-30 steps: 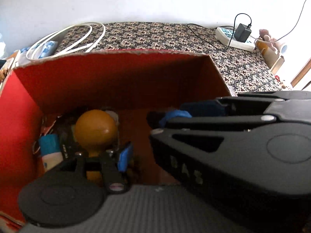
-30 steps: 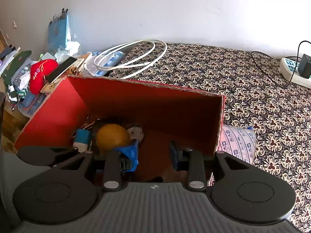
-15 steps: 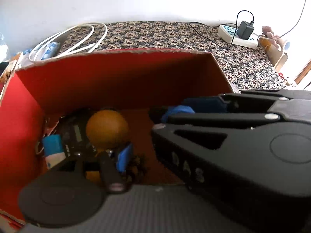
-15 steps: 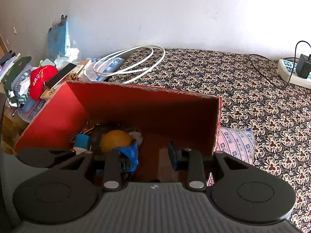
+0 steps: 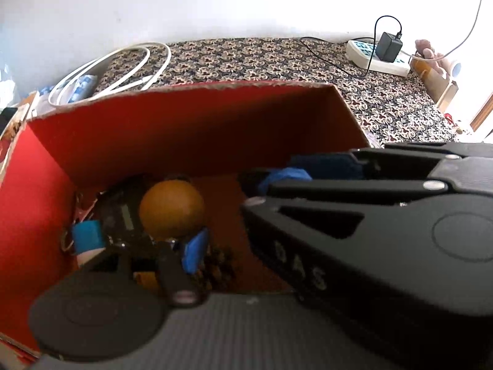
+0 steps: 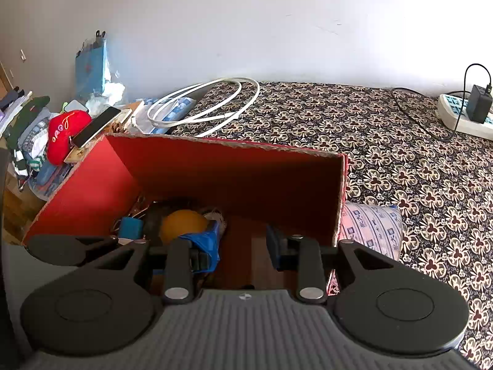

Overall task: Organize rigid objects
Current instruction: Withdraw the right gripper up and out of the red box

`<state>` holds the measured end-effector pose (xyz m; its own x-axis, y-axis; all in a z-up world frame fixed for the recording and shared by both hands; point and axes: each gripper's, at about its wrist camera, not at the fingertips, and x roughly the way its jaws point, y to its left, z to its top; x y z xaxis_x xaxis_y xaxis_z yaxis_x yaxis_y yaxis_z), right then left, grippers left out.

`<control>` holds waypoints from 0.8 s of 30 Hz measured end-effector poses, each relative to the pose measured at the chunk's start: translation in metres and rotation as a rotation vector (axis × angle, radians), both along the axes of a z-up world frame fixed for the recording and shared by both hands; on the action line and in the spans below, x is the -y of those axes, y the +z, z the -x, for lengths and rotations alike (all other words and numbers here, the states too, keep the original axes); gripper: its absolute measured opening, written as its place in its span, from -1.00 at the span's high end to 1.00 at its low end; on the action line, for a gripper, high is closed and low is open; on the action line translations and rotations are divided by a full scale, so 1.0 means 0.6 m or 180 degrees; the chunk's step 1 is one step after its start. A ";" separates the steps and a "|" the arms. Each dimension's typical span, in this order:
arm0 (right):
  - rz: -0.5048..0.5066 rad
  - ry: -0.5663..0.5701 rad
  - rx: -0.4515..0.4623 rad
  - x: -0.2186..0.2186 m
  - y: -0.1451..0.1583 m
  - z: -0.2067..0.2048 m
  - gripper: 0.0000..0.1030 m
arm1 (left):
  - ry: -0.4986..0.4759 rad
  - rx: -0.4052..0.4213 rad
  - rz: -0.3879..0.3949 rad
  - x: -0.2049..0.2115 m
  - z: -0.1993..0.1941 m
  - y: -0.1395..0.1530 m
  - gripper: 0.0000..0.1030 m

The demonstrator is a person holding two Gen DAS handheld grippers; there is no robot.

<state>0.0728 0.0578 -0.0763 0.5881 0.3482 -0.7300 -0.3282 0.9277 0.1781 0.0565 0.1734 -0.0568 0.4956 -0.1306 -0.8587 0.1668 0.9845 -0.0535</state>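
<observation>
The red box (image 6: 234,178) stood open at the top, its tall back and side walls closing off entry from behind and from the sides. Inside, the left corner was crowded: an orange ball (image 6: 183,226), a blue-capped tube (image 6: 131,228) and dark clutter lay packed together. The right half of the floor (image 6: 243,246) lay bare, leaving room to reach down. Just outside the right wall a patterned roll (image 6: 372,231) lay against the box. Beyond the back wall a white cable loop (image 6: 209,108) lay on the bedspread (image 6: 385,154), with open cloth to its right.
</observation>
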 end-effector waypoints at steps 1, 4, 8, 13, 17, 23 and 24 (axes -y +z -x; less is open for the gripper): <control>-0.0024 -0.0017 -0.0002 0.002 0.001 0.001 0.72 | -0.0002 0.0004 -0.0001 0.000 0.000 0.000 -0.16; -0.0098 -0.0087 -0.0012 0.009 0.003 0.006 0.72 | 0.0001 0.0024 -0.0010 0.001 0.001 0.002 -0.17; -0.0230 -0.0181 -0.0042 0.022 0.007 0.016 0.72 | 0.0059 0.0029 -0.0093 0.000 0.006 0.006 -0.18; -0.0388 -0.0330 -0.0018 0.034 0.022 0.038 0.71 | 0.0134 0.0124 -0.0293 -0.006 0.025 0.023 -0.18; -0.0394 -0.0442 -0.0014 0.036 0.034 0.056 0.69 | 0.0165 0.0194 -0.0423 -0.009 0.043 0.039 -0.21; -0.0363 -0.0606 0.0054 0.039 0.051 0.090 0.66 | 0.0220 0.0228 -0.0537 -0.018 0.071 0.058 -0.24; -0.0370 -0.0621 0.0061 0.041 0.054 0.095 0.66 | 0.0227 0.0246 -0.0554 -0.019 0.078 0.063 -0.24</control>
<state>0.0155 0.0332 -0.0439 0.6658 0.3077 -0.6798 -0.1490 0.9475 0.2829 0.0100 0.1851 -0.0192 0.5636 0.0544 -0.8242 0.0933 0.9873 0.1289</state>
